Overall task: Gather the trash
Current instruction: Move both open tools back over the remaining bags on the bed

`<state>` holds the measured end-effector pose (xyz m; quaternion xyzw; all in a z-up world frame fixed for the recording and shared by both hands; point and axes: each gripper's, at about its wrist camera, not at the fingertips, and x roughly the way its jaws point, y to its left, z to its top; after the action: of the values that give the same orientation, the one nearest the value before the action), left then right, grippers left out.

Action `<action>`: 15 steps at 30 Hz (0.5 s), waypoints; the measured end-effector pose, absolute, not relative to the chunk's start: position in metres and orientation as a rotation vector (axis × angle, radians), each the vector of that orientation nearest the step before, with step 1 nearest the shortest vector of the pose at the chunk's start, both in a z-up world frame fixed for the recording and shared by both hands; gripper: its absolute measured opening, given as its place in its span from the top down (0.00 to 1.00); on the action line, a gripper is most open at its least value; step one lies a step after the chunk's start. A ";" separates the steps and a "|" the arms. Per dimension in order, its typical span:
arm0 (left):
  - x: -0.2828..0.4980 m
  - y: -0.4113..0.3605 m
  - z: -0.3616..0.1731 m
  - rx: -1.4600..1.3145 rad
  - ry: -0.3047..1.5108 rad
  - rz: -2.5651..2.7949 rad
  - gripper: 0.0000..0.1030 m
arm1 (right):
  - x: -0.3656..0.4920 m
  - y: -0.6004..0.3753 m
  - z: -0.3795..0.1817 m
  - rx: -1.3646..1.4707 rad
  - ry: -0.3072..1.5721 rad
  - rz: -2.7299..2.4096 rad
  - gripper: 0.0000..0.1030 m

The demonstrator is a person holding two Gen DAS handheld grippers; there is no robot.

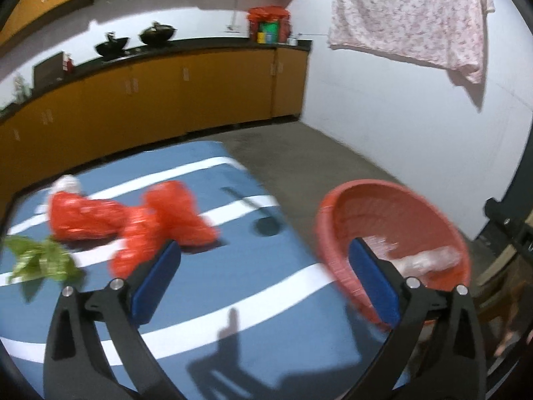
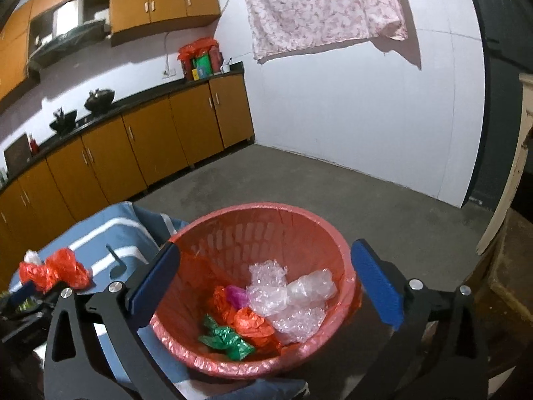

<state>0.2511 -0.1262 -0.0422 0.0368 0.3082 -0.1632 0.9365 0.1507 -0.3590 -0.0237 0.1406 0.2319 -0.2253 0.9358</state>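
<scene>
A red waste basket (image 2: 266,220) stands beside the blue striped table. In the right wrist view it holds clear bubble wrap (image 2: 289,296), orange plastic (image 2: 250,325), green plastic (image 2: 226,340) and a pink scrap (image 2: 237,295). My right gripper (image 2: 265,280) is open and empty just over the basket. In the left wrist view, orange plastic bags (image 1: 133,220) and green leaves (image 1: 40,260) lie on the table (image 1: 233,286). My left gripper (image 1: 263,276) is open and empty above the table, the bags just beyond its left finger (image 1: 156,280). The basket (image 1: 393,200) is at its right.
Brown cabinets (image 1: 166,96) with a black counter line the far wall, with woks (image 1: 156,33) and a red bag (image 1: 268,23) on top. A pink cloth (image 1: 409,16) hangs on the white wall. Grey floor (image 2: 333,186) lies beyond the table. A dark mark (image 1: 266,225) is on the tablecloth.
</scene>
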 end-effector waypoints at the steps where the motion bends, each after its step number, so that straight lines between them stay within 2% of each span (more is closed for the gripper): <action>1: 0.250 -0.116 -0.043 0.081 0.629 -0.311 0.04 | 0.152 -0.354 -0.026 0.277 0.485 -0.453 0.02; 15: 0.239 0.052 -0.065 0.015 0.699 0.063 0.04 | 0.170 -0.277 -0.031 0.188 0.571 -0.304 0.02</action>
<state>0.2392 0.0522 -0.0652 0.0075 0.3426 0.0311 0.9390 0.1703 -0.2770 -0.0306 0.0922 0.2803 -0.1492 0.9438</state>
